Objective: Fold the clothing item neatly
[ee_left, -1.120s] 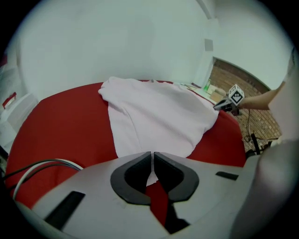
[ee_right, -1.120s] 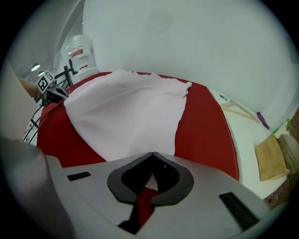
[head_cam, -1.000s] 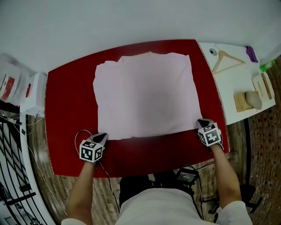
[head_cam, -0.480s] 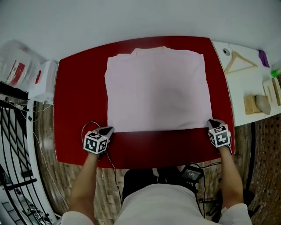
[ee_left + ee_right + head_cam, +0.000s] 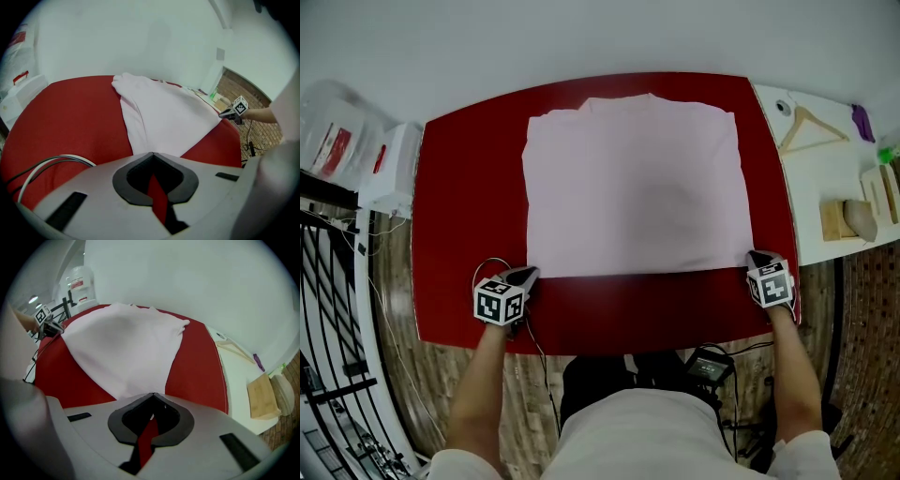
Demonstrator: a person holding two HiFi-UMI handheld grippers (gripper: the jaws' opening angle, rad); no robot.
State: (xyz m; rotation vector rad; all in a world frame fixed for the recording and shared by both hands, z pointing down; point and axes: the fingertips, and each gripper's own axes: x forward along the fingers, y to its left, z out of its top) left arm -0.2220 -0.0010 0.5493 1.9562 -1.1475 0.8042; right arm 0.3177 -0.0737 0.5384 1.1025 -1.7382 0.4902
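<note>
Red table (image 5: 459, 187): left tool (image 5: 528, 274), right tool (image 5: 754, 255) pinch garment (image 5: 637, 187).

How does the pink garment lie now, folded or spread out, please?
Spread out: the garment lies flat, a broad rectangle on the table.

Left gripper (image 5: 529, 274) and right gripper (image 5: 757, 255) angled down, jaws together

The tool (image 5: 151, 394) pinches the pink garment's (image 5: 122, 348) corner.
</note>
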